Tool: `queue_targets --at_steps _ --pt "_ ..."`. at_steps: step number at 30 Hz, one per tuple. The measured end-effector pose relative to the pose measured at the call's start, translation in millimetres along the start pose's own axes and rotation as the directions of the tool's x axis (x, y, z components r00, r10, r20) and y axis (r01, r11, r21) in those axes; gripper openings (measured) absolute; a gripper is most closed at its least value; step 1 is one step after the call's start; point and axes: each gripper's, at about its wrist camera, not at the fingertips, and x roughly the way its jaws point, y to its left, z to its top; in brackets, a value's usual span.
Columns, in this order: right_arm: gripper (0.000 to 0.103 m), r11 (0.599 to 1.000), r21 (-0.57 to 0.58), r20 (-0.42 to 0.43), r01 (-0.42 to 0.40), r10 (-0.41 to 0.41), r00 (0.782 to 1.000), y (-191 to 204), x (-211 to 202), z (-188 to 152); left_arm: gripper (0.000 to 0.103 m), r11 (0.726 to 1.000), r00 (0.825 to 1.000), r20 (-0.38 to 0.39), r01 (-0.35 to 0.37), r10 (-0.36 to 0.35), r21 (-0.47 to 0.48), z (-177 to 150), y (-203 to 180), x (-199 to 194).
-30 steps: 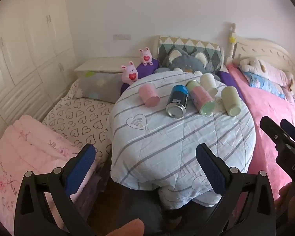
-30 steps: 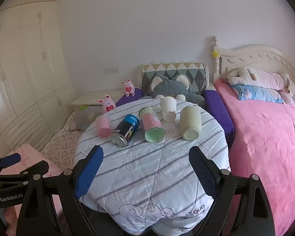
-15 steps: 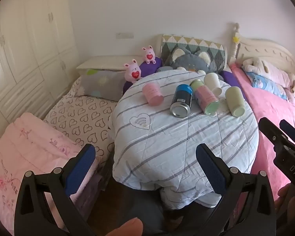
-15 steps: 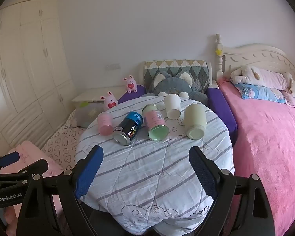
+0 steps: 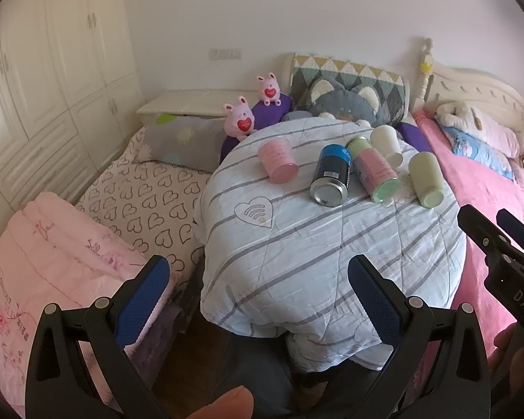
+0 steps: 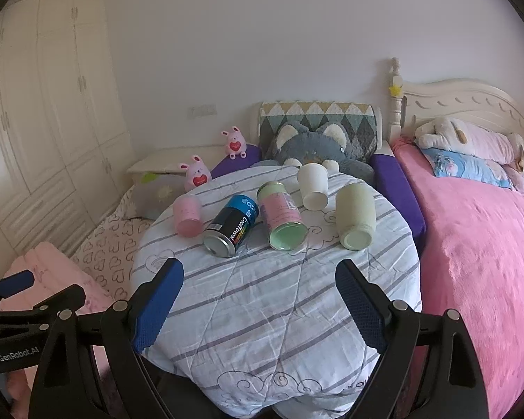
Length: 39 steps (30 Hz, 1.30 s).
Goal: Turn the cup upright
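Observation:
Several cups and cans lie on their sides on a round table under a striped quilt (image 6: 262,300): a pink cup (image 6: 188,215), a blue-black can (image 6: 232,225), a pink-green can (image 6: 283,215), a white cup (image 6: 313,185) and a pale green cup (image 6: 355,217). They also show in the left wrist view: pink cup (image 5: 277,160), blue-black can (image 5: 331,175), pale green cup (image 5: 426,178). My left gripper (image 5: 258,291) is open and empty, near the table's front left. My right gripper (image 6: 260,302) is open and empty, over the table's front edge, well short of the cups.
A pink bed (image 6: 478,251) runs along the right. A heart-print mattress (image 5: 146,206) and pink blanket (image 5: 42,265) lie on the left. Plush bunnies (image 5: 240,118), a grey cat cushion (image 6: 311,146) and a nightstand (image 5: 188,104) stand behind the table. Wardrobes line the left wall.
Both grippers have drawn back and tilted slightly, so the table and cups sit a little lower and farther in view. Both jaws stay open. The cups have not moved.

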Motion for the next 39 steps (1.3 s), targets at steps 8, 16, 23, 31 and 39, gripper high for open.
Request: queue_targets --at_steps 8,16,23,31,39 --pt "0.09 1.0 -0.009 -0.023 0.003 -0.003 1.0 3.0 13.5 2.9 0.103 1.0 1.0 -0.018 -0.004 0.004 -0.001 4.7 2.9 12.3" --pt "0.09 0.999 -0.032 -0.048 0.002 -0.003 0.999 12.2 32.1 9.7 0.103 1.0 0.999 -0.04 -0.018 0.018 -0.006 12.4 8.8 32.9" --pt "0.09 0.997 -0.065 -0.095 -0.046 0.039 0.995 28.9 67.2 22.7 0.103 0.999 0.997 -0.069 -0.035 0.033 -0.033 24.5 23.9 64.8" --pt "0.09 0.973 -0.181 -0.167 -0.141 0.111 0.98 78.3 135.9 50.6 0.103 0.995 0.991 -0.113 -0.073 0.065 -0.066 40.4 49.1 111.3" --pt "0.09 0.942 -0.26 -0.283 -0.211 0.134 0.95 118.9 221.7 65.3 0.103 0.988 0.983 -0.148 -0.126 0.111 -0.094 60.5 75.5 162.6"
